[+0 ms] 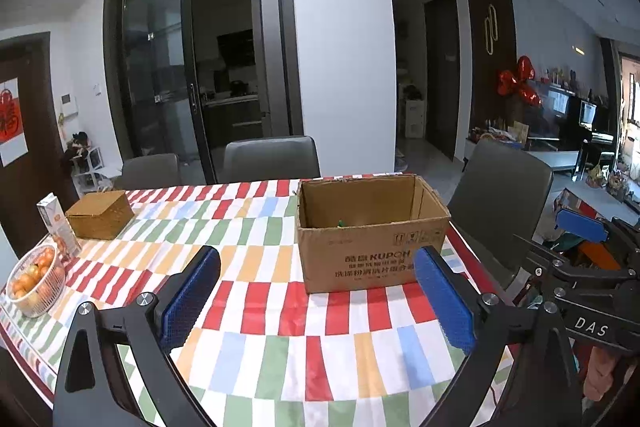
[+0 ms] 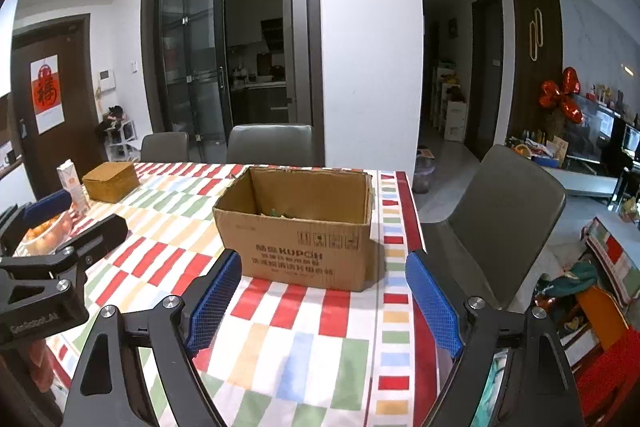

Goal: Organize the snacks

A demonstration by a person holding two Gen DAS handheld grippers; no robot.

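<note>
Cardboard box (image 1: 372,227), far right on striped tablecloth (image 1: 248,259), some snacks inside. Left gripper (image 1: 316,291) and right gripper (image 2: 324,299): both released, empty. Likely risk: nudging fruit bowl (image 1: 34,283) at left edge.

cardboard box (image 1: 372,251) — "KUPOH", right gripper (image 1: 592,243) arm — "DAS"

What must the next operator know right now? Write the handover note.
Left gripper: open, nothing between the pads.
Right gripper: open, empty.
Cardboard box stands open near the table's right edge on the checked tablecloth; something green lies in its bottom, too small to identify.
Off to the left: wicker box, carton, bowl of oranges.
No loose snacks show on the cloth; check what is left.
</note>
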